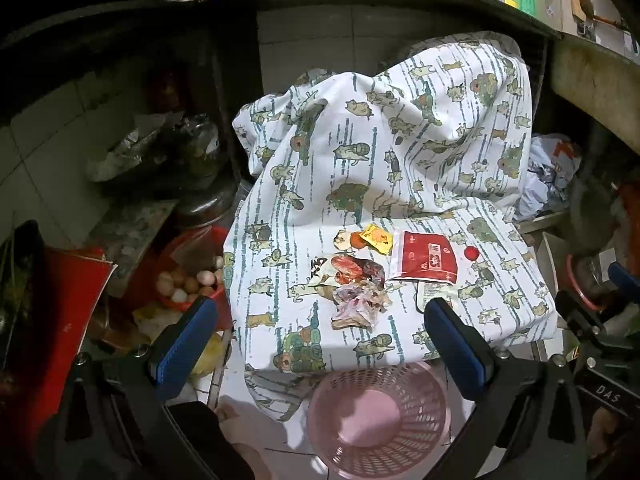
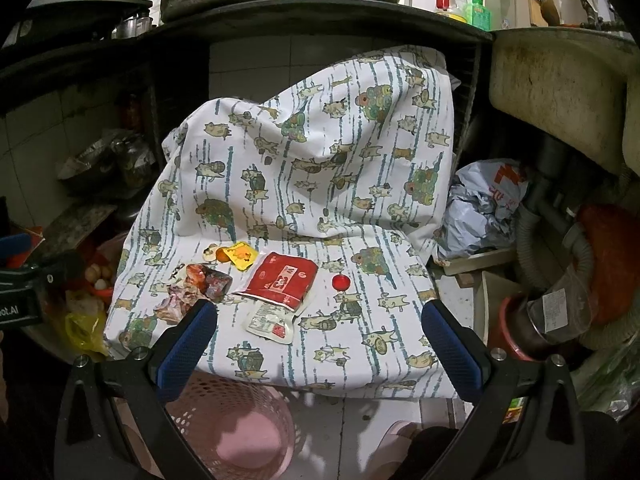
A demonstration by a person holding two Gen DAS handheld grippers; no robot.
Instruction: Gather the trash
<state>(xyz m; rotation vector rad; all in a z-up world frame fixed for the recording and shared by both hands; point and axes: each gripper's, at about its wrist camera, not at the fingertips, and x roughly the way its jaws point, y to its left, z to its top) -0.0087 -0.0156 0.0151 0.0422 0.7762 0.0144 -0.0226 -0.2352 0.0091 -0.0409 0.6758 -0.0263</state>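
Over the front edge of a surface draped in a cat-print cloth, both grippers hovering with nothing held: left gripper spread wide, blue pads well apart; right gripper equally agape. Off the cloth's left edge, a red bowl of eggs. Near the left edge, crumpled wrappers in a heap, reddish and pale, touching one another. Just behind, toward the cloth's middle, a small yellow packet beside an orange scrap. Centre front, a red packet lying flat, partly over a white sachet. Right of that, apart, a small red cap. Below the front edge, on the floor, a pink basket, upright, holding nothing visible. Off the right edge, a crumpled grey bag.
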